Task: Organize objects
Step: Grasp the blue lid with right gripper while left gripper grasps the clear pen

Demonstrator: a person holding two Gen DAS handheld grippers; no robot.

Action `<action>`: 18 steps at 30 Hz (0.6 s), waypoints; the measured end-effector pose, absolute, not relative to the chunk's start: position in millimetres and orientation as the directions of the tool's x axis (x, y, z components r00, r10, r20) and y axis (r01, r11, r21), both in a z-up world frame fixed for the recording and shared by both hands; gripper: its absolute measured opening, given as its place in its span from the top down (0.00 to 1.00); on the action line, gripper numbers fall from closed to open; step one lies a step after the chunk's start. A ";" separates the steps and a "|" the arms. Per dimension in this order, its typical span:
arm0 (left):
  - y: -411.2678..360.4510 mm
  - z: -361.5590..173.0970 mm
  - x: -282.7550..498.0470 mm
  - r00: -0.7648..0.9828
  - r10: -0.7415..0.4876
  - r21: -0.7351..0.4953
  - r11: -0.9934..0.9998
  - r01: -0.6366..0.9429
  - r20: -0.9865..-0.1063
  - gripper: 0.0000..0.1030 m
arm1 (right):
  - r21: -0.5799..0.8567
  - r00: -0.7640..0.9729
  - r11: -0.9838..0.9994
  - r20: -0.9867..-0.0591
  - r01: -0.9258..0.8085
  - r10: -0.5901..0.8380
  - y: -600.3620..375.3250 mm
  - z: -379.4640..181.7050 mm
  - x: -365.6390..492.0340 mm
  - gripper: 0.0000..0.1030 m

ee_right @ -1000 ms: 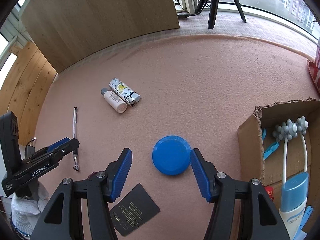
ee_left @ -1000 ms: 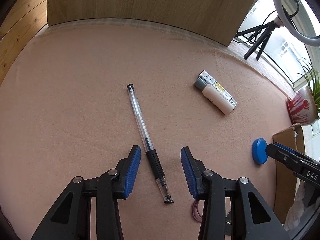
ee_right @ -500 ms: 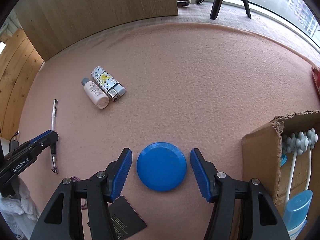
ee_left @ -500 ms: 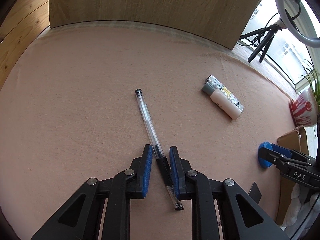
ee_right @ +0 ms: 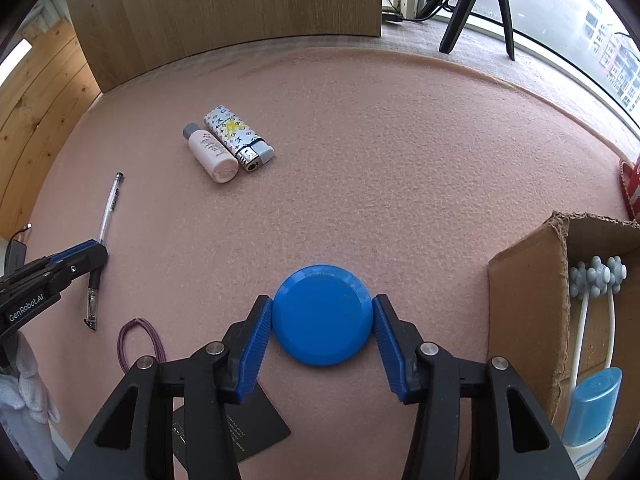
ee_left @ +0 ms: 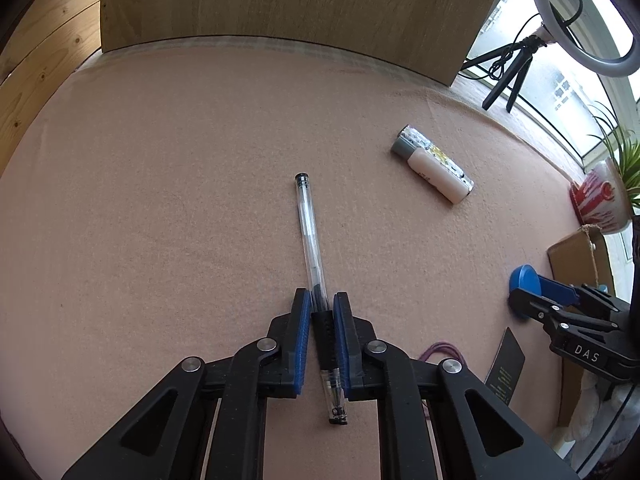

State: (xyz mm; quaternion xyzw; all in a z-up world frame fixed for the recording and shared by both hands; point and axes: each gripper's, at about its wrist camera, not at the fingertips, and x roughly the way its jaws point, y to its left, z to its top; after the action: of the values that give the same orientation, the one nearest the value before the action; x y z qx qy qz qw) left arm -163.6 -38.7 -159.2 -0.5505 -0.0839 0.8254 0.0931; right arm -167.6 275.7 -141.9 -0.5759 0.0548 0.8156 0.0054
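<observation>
With the left gripper (ee_left: 321, 312) clamped on the pen (ee_left: 310, 240), the right gripper (ee_right: 322, 320), closing, seemingly touches the disc (ee_right: 322, 315); squeeze squarely before lifting off the worktop (ee_right: 400, 160).

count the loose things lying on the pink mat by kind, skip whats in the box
pen: 1
blue round lid: 1
small bottle: 1
lighter: 1
black card: 1
purple hair tie: 1
total: 6
</observation>
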 end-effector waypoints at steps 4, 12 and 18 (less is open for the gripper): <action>-35.3 -159.1 -146.1 -0.377 0.257 -0.250 -0.966 -0.070 -0.890 0.89 | 0.076 -0.350 -0.996 -0.935 -0.052 -0.053 271.7 -141.7 -152.8 0.55; -27.1 -158.0 -110.1 -0.376 0.271 -0.259 -0.962 -0.084 -0.886 0.89 | 0.099 -0.370 -0.993 -0.927 -0.066 -0.068 269.1 -139.9 -115.6 0.55; -22.9 -159.2 -87.0 -0.348 0.343 -0.343 -0.937 -0.063 -0.873 0.89 | 0.152 -0.378 -0.983 -0.920 -0.100 -0.103 276.9 -139.0 -91.3 0.55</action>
State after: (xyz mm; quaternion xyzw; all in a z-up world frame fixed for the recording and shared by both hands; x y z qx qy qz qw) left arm -87.0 -22.9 -159.2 -0.5570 -0.1256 0.8114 0.1249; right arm -91.3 276.9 -139.0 -0.5576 0.0913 0.8251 -0.0010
